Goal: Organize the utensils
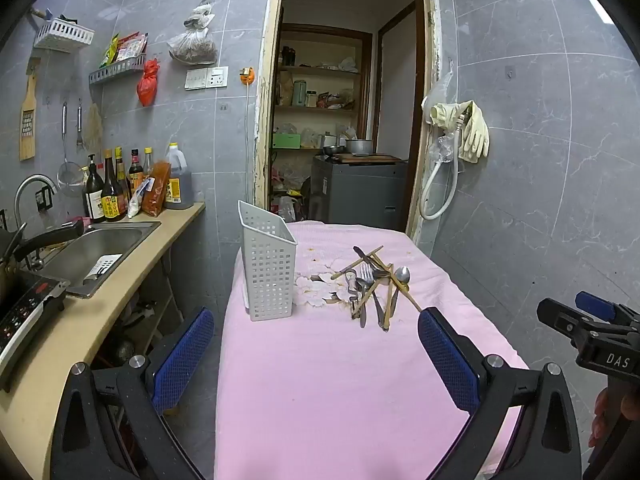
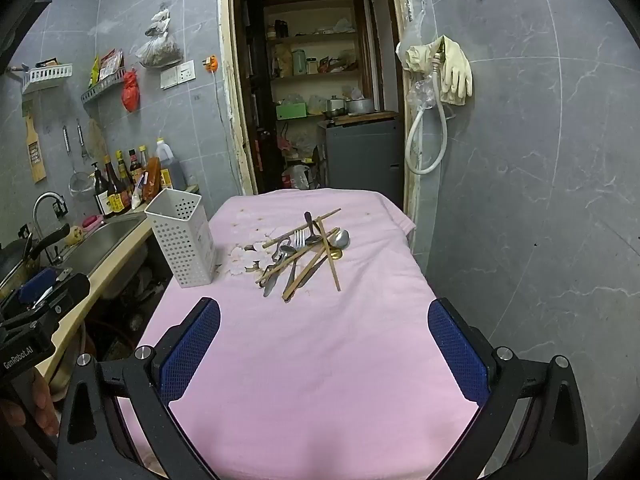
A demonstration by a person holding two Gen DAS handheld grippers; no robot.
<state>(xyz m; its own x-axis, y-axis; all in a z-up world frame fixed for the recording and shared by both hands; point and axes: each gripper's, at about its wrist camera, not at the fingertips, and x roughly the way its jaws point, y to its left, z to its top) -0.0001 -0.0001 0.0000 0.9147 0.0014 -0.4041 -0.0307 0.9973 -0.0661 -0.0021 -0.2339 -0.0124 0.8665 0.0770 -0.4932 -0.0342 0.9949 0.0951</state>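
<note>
A pile of utensils lies on the pink-covered table: wooden chopsticks, a fork, spoons and a knife. It also shows in the right wrist view. A white perforated utensil holder stands upright to the pile's left, and is seen in the right wrist view too. My left gripper is open and empty, held back near the table's front, well short of the pile. My right gripper is open and empty, also well short of the pile.
A counter with a steel sink, sauce bottles and an induction cooker runs along the left. An open doorway lies behind the table. Tiled wall with hanging rubber gloves is on the right.
</note>
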